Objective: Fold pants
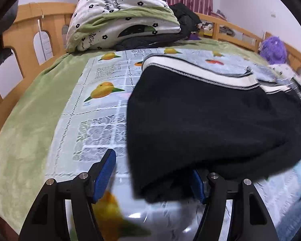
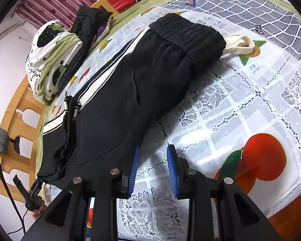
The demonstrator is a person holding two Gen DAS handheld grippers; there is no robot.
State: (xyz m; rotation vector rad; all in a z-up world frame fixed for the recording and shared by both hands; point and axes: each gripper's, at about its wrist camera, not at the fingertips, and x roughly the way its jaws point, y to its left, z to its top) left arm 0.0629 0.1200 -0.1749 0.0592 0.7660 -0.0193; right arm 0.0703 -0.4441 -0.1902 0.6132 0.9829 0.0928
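1. Plainly, in the left wrist view the black pants (image 1: pixel 210 124) lie folded on the fruit-print lace cover (image 1: pixel 102 120) of the bed, with their white side stripe (image 1: pixel 200 74) along the far edge. The left gripper (image 1: pixel 152 178) has its fingers spread. The near fold of the pants bulges into the gap and drapes over the right-hand finger, while the left-hand blue pad (image 1: pixel 105 172) stands clear of the cloth over bare cover. Nothing is pinched. The bundle lies ahead and to the right of these fingers.

2. Seen from the right wrist, the pants (image 2: pixel 142 88) run lengthwise from the near left up to the far right, cuff end (image 2: pixel 190 34) farthest and drawstring (image 2: pixel 70 120) at the near left. The right gripper (image 2: pixel 153 170) holds its fingers a narrow way apart with only lace cover (image 2: pixel 240 120) between them. One blue pad (image 2: pixel 134 168) sits just beside the near long edge of the pants; I cannot tell whether it touches.

3. My judgement: the left gripper is the better placed, already straddling the near fold, so a further fold would carry that end along the long axis toward the cuffs.
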